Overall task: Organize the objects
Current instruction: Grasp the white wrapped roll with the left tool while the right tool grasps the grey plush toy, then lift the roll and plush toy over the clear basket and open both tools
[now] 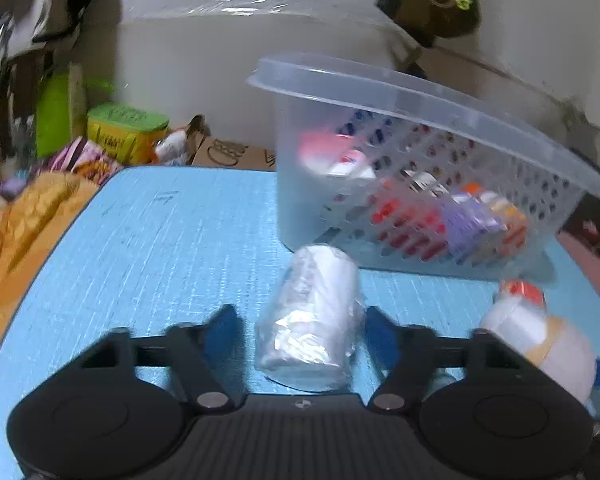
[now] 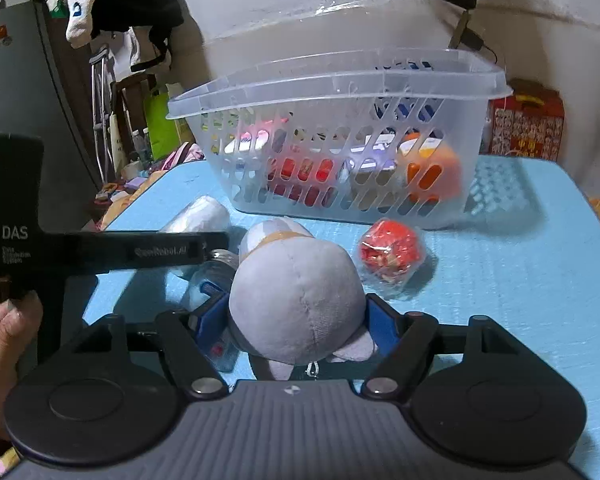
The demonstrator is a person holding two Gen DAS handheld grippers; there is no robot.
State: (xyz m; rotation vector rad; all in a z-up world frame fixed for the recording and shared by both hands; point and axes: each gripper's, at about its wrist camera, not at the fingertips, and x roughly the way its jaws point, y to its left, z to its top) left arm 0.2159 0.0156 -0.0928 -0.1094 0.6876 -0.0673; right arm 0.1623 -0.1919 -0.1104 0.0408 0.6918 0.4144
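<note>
A white roll in clear plastic wrap (image 1: pixel 312 320) lies on the blue table (image 1: pixel 160 240) between the jaws of my left gripper (image 1: pixel 300 312). The right pad is at the wrap and a thin gap shows at the left pad. My right gripper (image 2: pixel 296 308) is shut on a grey-white plush toy (image 2: pixel 296 300), with both blue pads against its sides. A clear slotted basket (image 2: pixel 340 92) holding several small colourful items stands just behind. A red ball in plastic wrap (image 2: pixel 392 256) lies right of the plush.
The left tool's black frame (image 2: pixel 100 246) and a hand (image 2: pixel 4 340) fill the left of the right wrist view. A small clear bottle (image 2: pixel 216 268) lies left of the plush. Clutter and cloth (image 1: pixel 28 220) line the table's left edge. A red patterned box (image 2: pixel 528 128) stands at the far right.
</note>
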